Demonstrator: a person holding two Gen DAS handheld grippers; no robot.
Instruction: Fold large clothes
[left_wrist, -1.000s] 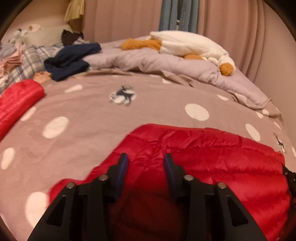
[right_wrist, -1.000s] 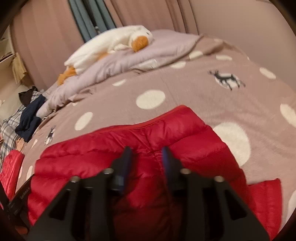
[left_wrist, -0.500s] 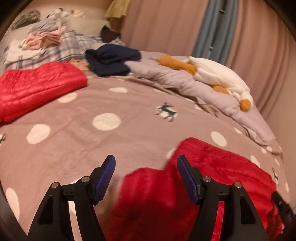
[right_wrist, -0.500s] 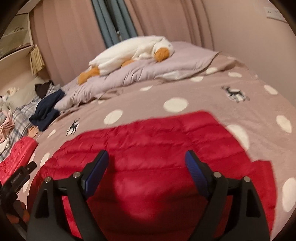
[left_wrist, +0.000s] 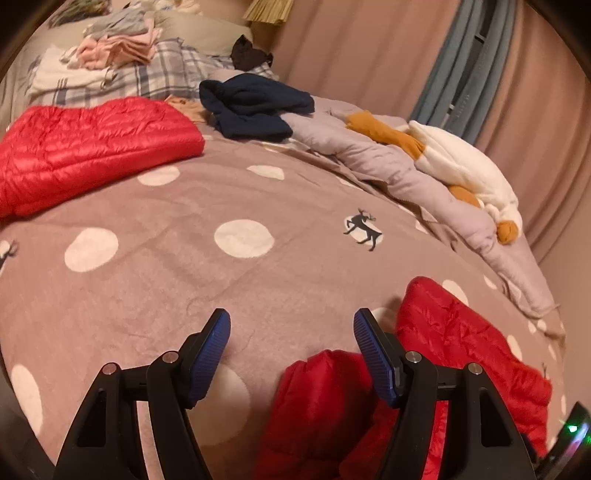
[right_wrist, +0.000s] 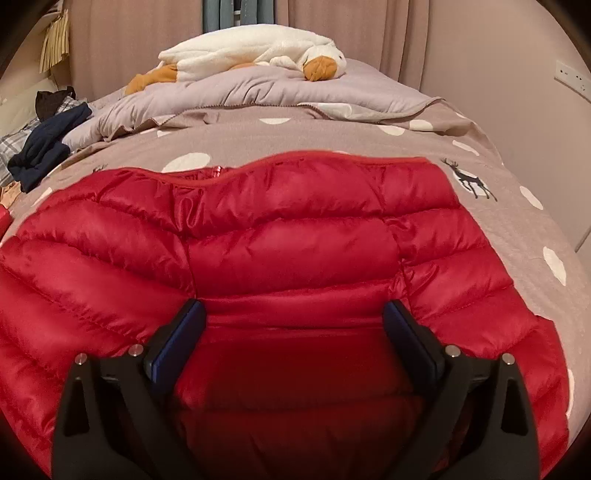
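On your far left in the left wrist view, a second red quilted puffer jacket (left_wrist: 88, 147) lies folded on the mauve bedspread with white polka dots and small deer (left_wrist: 184, 266). Behind it sits a stack of pink and grey folded clothes (left_wrist: 114, 48) on a grey plaid blanket (left_wrist: 162, 77), and just to the right a crumpled navy blue garment (left_wrist: 255, 107) rests against the rumpled lilac duvet (left_wrist: 369, 155). A white plush goose with orange feet and beak (left_wrist: 461, 170) lies along that duvet.

Your left gripper (left_wrist: 291, 325) hangs above bare bedspread with its blue-padded jaws spread wide and nothing between them. The red quilted puffer jacket you are folding (left_wrist: 461, 354) lies just to its right, one bunched corner reaching under the right finger.

In the right wrist view, that jacket (right_wrist: 280, 236) spreads flat across the bedspread (right_wrist: 517, 236), its zipped edge towards the goose (right_wrist: 251, 51). Your right gripper (right_wrist: 293, 314) is directly over the jacket's middle, jaws wide apart and gripping nothing; whether the tips touch the fabric is unclear. The navy garment (right_wrist: 44, 147) sits at far left, the duvet (right_wrist: 258, 92) beyond.
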